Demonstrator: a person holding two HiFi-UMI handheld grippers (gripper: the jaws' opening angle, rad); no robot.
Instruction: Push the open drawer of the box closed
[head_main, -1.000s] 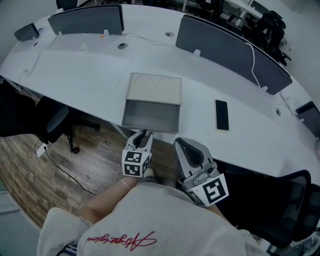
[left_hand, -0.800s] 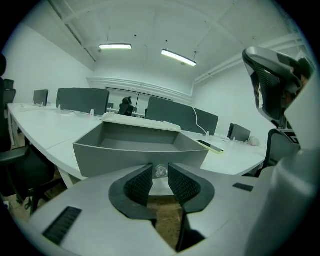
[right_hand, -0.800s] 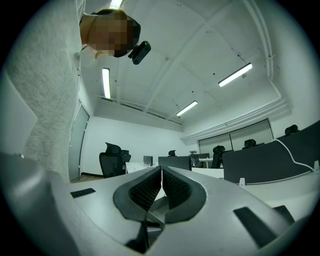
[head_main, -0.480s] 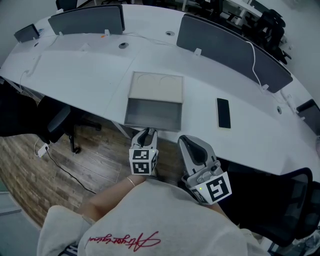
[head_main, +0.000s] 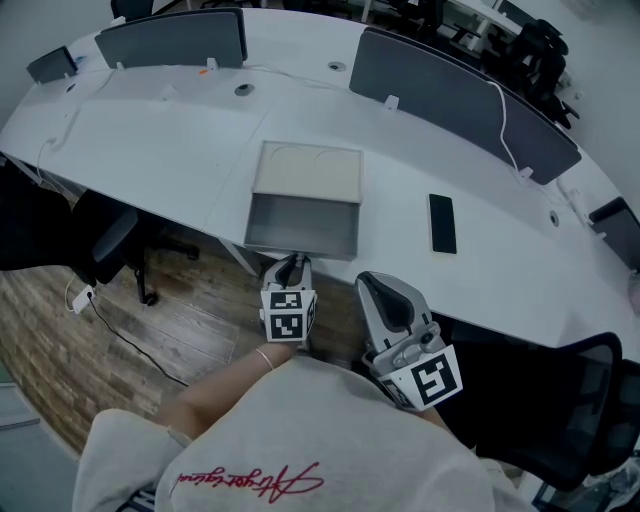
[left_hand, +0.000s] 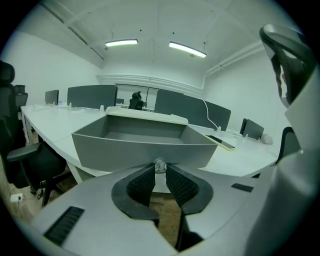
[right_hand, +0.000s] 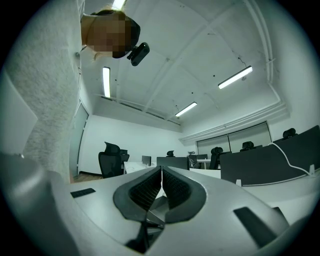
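My left gripper (head_main: 291, 266) has crept in toward the drawer (head_main: 300, 246) since a second ago, and its marker cube is now facing the camera more squarely. Its jaws have just been closing; they are now standing at a narrow gap, with the drawer's small clear knob (left_hand: 159, 164) sitting right at their tips. The drawer is still hanging open, pulled out of the beige box (head_main: 308, 172) and jutting past the near edge of the white table (head_main: 180, 150). I am seeing nothing inside it. My right gripper (head_main: 368, 285) is hovering beside the left one, off the table edge, its jaws pressed together on nothing. A dark phone (head_main: 441, 224) is lying to the drawer's right.
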